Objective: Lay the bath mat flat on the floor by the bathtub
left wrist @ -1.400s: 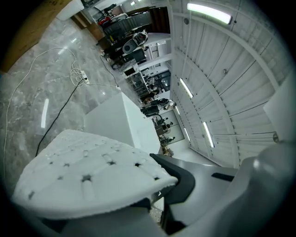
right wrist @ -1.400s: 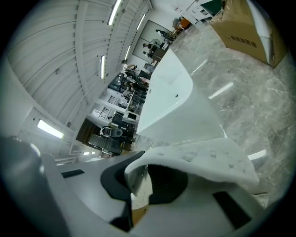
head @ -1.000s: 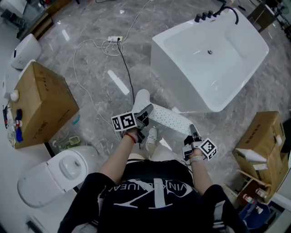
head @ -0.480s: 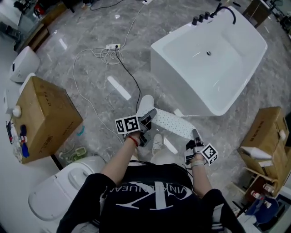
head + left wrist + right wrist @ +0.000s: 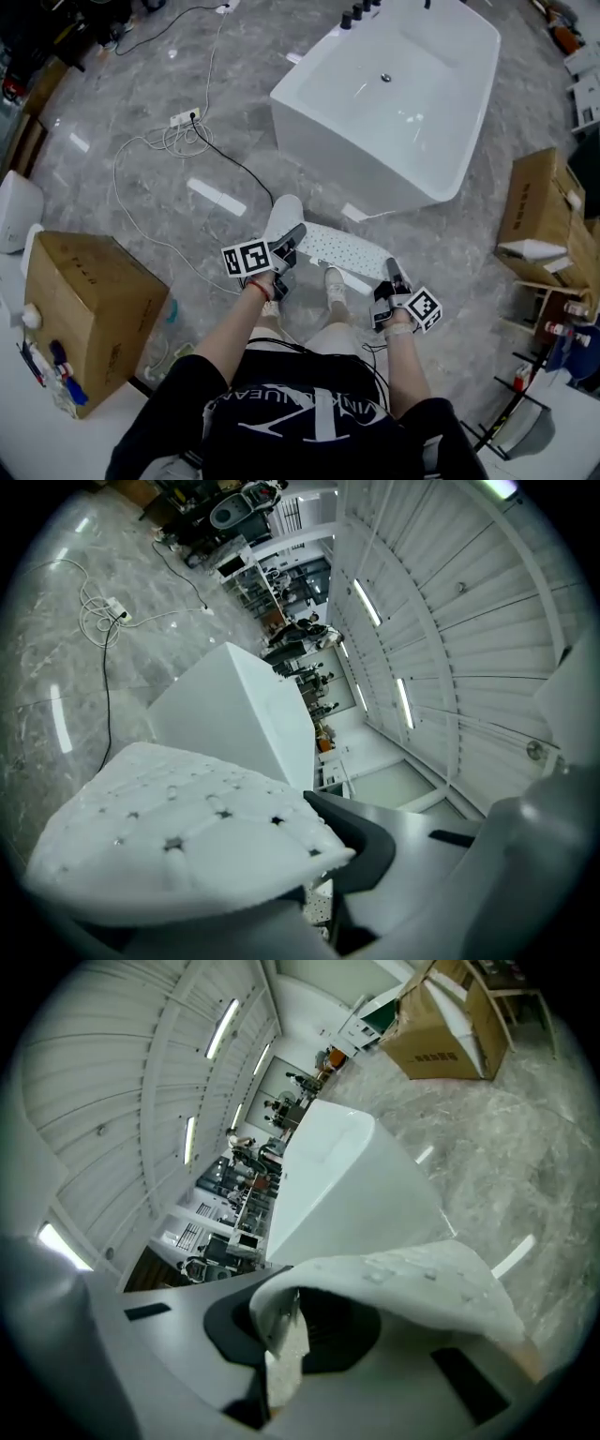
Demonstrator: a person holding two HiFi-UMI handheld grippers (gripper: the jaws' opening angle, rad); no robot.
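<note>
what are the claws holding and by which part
Both hold the bath mat: the left claw clamps one end, the right claw the opposite end.

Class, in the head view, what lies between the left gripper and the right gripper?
The bath mat spans that stretch in the head view, one end clamped in the left gripper, the other in the right gripper.

one bathtub (image 5: 337, 161), one bath mat (image 5: 343, 249), two grippers (image 5: 298, 232) (image 5: 392, 268), two cardboard boxes (image 5: 94, 292) (image 5: 539, 202), one power strip (image 5: 184, 118).
</note>
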